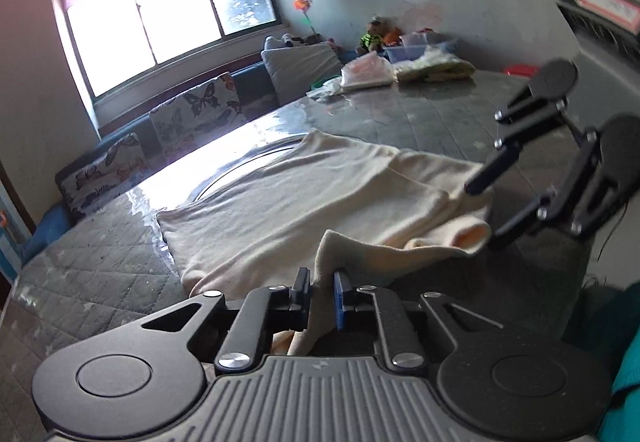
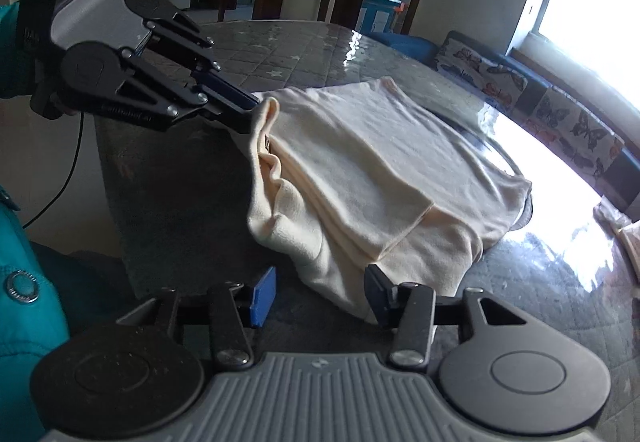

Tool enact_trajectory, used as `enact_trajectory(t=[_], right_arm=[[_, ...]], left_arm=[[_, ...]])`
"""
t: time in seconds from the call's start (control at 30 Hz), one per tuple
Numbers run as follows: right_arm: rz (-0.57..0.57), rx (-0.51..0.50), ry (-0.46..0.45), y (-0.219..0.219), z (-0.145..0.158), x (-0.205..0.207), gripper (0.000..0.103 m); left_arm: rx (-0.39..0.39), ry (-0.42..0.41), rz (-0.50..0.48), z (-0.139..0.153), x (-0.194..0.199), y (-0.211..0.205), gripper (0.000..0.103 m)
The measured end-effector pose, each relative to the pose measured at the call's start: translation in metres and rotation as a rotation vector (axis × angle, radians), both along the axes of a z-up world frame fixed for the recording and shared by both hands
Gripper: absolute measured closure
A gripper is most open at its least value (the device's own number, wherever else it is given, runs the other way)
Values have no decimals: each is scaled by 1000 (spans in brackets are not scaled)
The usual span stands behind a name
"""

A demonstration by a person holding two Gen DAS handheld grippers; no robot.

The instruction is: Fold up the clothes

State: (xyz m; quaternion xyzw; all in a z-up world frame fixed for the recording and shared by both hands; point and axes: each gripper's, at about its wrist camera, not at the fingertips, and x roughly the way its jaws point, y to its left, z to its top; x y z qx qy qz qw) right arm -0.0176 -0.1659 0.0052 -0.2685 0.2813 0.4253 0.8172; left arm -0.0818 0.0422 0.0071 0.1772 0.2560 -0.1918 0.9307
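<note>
A cream garment (image 1: 296, 201) lies partly folded on the grey quilted table (image 1: 100, 282); it also shows in the right wrist view (image 2: 372, 177). My left gripper (image 1: 322, 294) is shut on a raised corner of the cream garment near the table's front edge; it also shows in the right wrist view (image 2: 256, 103). My right gripper (image 2: 316, 294) is open, its jaws wide apart around the garment's near edge without gripping it; in the left wrist view it (image 1: 486, 209) is at the garment's right end by the sleeve opening.
The table has a glossy plastic cover (image 1: 256, 129). Butterfly cushions (image 1: 200, 109) line a bench under the window. Bags, folded cloth and toys (image 1: 400, 61) sit at the table's far end. A teal jacket sleeve (image 2: 24, 282) is at the left.
</note>
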Motion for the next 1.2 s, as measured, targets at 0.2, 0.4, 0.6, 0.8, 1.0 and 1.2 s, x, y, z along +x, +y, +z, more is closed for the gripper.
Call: enact_trajectory(t=[0.2,0.4,0.6,0.8,1.0,1.2], right_arm=[[-5,51,-16,11,-2,17,55],[-17,129,75,12,2,36,85],[-63,187,160,6,8,52,92],[-68,195,145,8,13,54,93],[-68,211,106,7,14,44,96],[-54,269,59,1,27,31,97]], left_arm=[[-52,25,22,3,17,5,90],[-53,41,4,-1,15,10,85],[-7,22,-38,-4,-2,11,54],[92,13,-45,-16,-4,9,54],[100,21,-23,-20,0,17,93],[72,-21,3,-6,-12,18,96]])
